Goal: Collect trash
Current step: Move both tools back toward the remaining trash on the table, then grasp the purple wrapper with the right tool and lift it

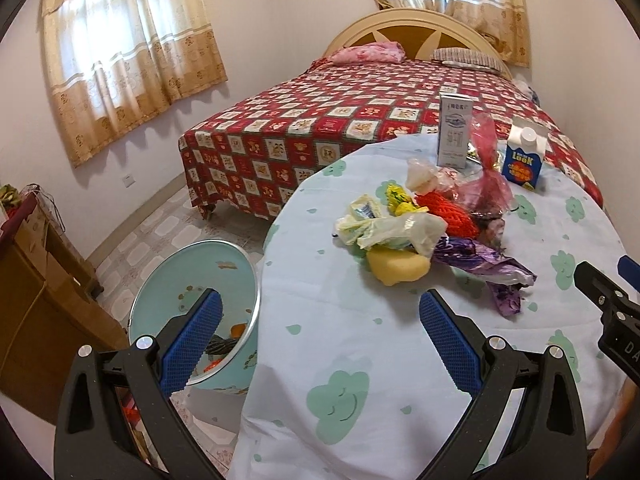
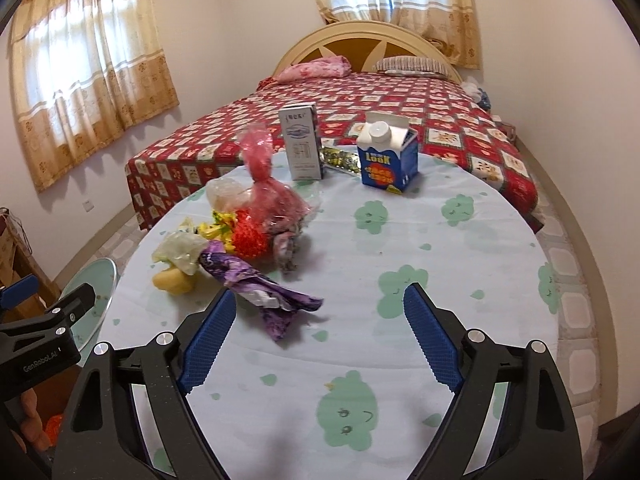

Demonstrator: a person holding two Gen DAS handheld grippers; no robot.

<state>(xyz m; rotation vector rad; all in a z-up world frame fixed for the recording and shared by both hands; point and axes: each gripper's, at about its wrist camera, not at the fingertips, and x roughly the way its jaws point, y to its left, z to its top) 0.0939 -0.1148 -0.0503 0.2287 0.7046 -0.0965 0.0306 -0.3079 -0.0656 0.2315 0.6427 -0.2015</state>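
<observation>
- Your left tool [image 1: 320, 344] is hanging nearest the lens, its blue pads spread wide with nothing between them, straddling the near edge of the worktop [image 1: 360, 360].
- Your right tool [image 2: 316, 338] is also standing wide and empty over the cloud-print cloth; no pad is touching anything.
- Trash is lying heaped on the worktop's left half, ahead of both tools: a purple foil wrapper [image 2: 260, 288] is sitting closest, just beyond your right tool's left pad [image 2: 210, 340] and apart from it.
- Beside the wrapper, a yellow sponge-like lump [image 1: 396, 268] is resting under a pale crumpled bag [image 1: 400, 228], with a red knobbly piece [image 2: 250, 236] and a pink plastic bag [image 2: 264, 184] behind them.
- Farther back, a white carton [image 2: 302, 144] and a blue carton [image 2: 388, 152] are standing upright, near each other, with a gold-green foil packet [image 2: 340, 158] lying between them.
- A pale blue bin [image 1: 196, 304] is standing on the floor just beside the worktop's left edge, already holding some scraps.
- A bed [image 1: 360, 120] with a red patterned cover is filling the room behind.
</observation>
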